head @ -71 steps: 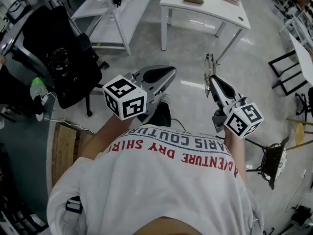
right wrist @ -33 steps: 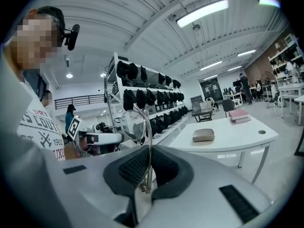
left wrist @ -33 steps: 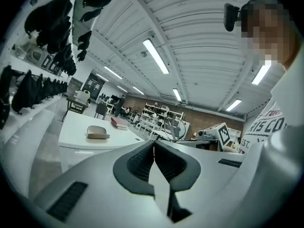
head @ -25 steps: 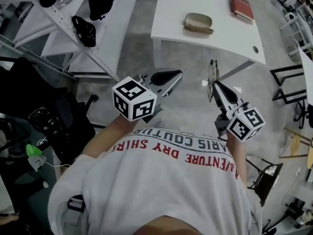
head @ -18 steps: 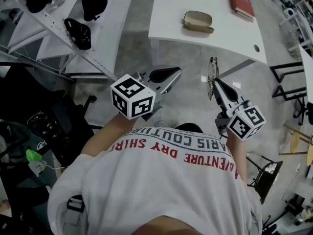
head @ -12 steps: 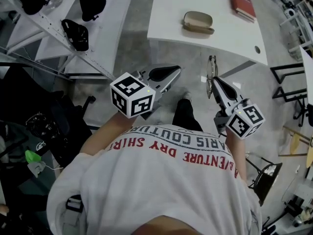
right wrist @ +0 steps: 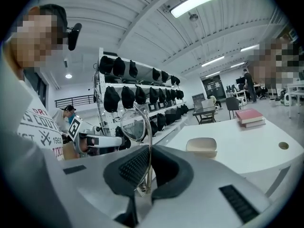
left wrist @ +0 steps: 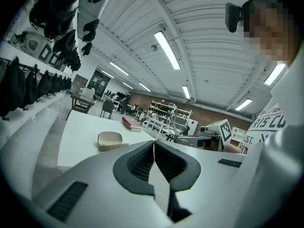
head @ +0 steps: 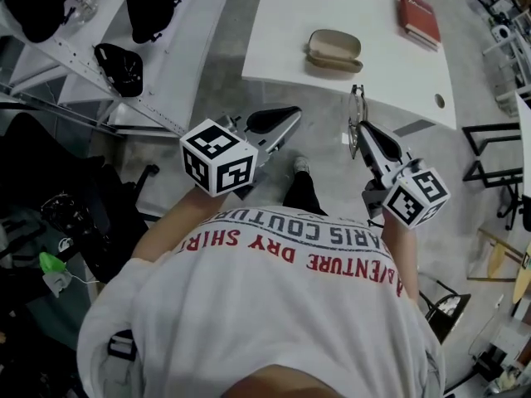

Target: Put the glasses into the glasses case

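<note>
My right gripper (head: pixel 358 129) is shut on a pair of thin-framed glasses (head: pixel 357 114), which stick up from its jaws just short of the white table's near edge. In the right gripper view the glasses (right wrist: pixel 134 127) stand upright, pinched between the dark pads. A beige glasses case (head: pixel 334 50) lies closed on the white table (head: pixel 282 31), also seen as the case (right wrist: pixel 202 146) and the case (left wrist: pixel 109 139). My left gripper (head: pixel 292 116) is shut with nothing in it, level with the right gripper and to its left, over the floor before the table.
A red book (head: pixel 420 12) lies at the table's far right, near a round hole (head: pixel 439 101) in the top. A white shelf rack (head: pixel 124 48) with black helmets stands to the left. A black chair (head: pixel 99 189) is at the lower left, black frames (head: pixel 498 172) at the right.
Both grippers have moved forward toward the white table; the table and case now lie closer. The right gripper keeps its hold on the glasses.
</note>
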